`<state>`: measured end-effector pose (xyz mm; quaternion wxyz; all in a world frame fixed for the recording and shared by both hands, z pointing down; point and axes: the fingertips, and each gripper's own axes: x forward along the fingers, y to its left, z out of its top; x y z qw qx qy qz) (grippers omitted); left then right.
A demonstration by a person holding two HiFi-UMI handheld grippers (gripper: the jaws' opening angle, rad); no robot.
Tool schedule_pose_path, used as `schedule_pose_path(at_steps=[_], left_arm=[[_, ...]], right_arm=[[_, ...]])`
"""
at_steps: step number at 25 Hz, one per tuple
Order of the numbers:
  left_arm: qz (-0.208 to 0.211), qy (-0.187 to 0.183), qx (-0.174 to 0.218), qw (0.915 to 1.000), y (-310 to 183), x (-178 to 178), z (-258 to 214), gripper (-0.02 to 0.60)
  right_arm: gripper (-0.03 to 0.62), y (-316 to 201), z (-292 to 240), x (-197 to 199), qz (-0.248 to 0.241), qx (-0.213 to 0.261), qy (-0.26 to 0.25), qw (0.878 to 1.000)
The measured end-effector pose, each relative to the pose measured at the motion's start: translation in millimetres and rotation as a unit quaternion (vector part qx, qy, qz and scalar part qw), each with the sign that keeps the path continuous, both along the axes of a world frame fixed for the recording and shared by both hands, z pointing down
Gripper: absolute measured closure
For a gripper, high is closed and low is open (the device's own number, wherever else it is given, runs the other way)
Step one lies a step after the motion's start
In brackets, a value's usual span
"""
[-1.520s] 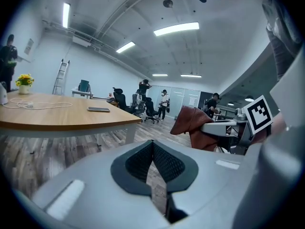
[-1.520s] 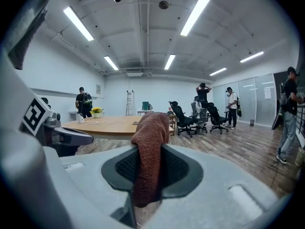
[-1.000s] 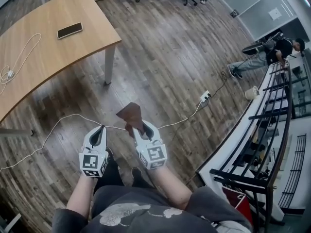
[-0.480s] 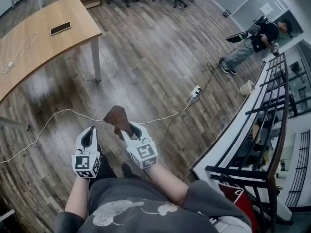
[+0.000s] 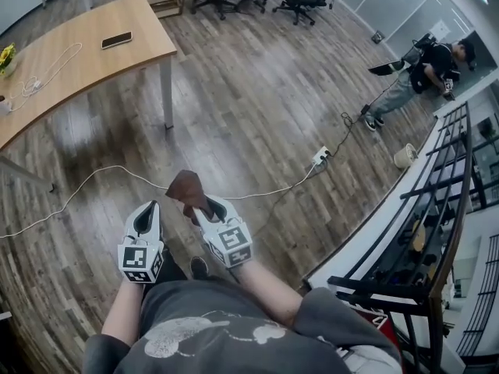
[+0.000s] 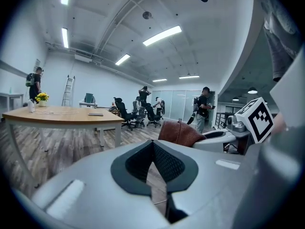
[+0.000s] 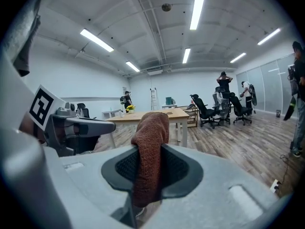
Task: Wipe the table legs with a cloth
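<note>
The right gripper (image 5: 204,206) is clamped on the cloth (image 5: 187,187), which bunches above its jaws, well apart from the bench (image 5: 78,57) leg (image 5: 168,92). The cloth looks soft, light and floppy, so this mid-fold hold should suit. The left gripper (image 5: 149,207) is closed and empty.
</note>
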<state>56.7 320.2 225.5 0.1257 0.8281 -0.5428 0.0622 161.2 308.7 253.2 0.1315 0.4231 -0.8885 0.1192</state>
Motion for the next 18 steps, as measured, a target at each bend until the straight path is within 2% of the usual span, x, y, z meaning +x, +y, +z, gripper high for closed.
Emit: schedule_pose_path(at_steps=[11,18], left_arm=[[-0.030,0.004,-0.024,0.9993,30.4,-1.3,14.8,0.563],[-0.039,0.005,-0.023,0.9989,44.2,-7.0,12.0,0.563]], right_arm=[[0.505,21.8,22.8,7.2,-0.015,-0.031,-0.001,0.999],[0.507,34.3,26.6,4.1,-0.023,-0.041,0.005,0.999]])
